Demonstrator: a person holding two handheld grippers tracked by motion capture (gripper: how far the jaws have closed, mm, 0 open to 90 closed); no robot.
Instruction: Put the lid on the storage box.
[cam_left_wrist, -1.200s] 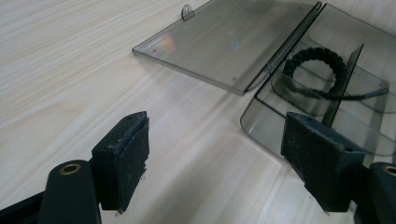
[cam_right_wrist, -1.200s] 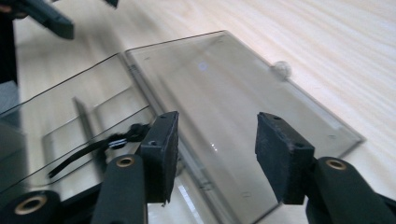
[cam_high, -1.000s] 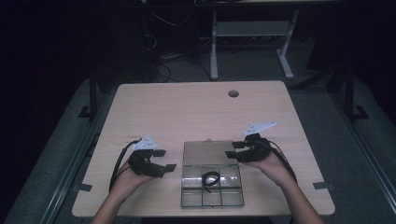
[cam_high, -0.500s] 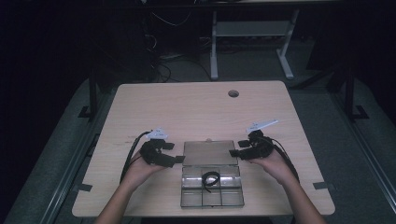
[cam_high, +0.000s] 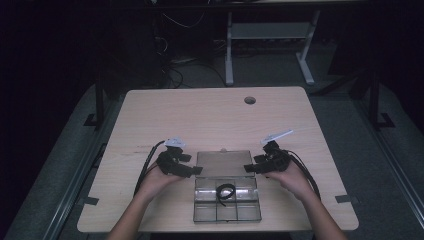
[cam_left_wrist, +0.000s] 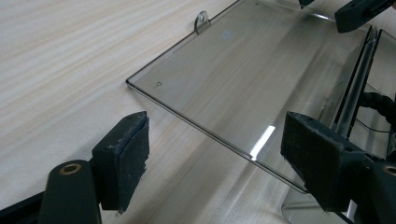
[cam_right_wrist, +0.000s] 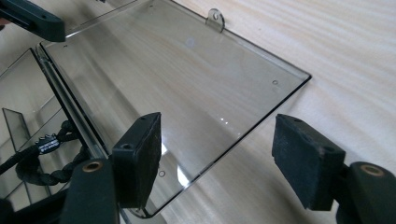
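Wooden bench w/ a round hole toward 1 o'clock near the far edge. At 6 o'clock on it, by the near edge, sits a clear compartment box, its clear lid swung open and lying back toward 12 o'clock, hinged along the box's far wall; in the left tongs view the lid's free edge stands a little off the wood, latch tab on its outer edge. Coiled black cable lies in a mid-row compartment of the box, approx. centre. Left tongs at the lid's 9 o'clock side, jaws apart, lid's corner edge running between them, pads not pressing on it. Right tongs at the lid's 3 o'clock side, jaws wide and just been opening further; lid corner lies between them, no pad contact seen. Both hands rest low on the bench, either side of the box.
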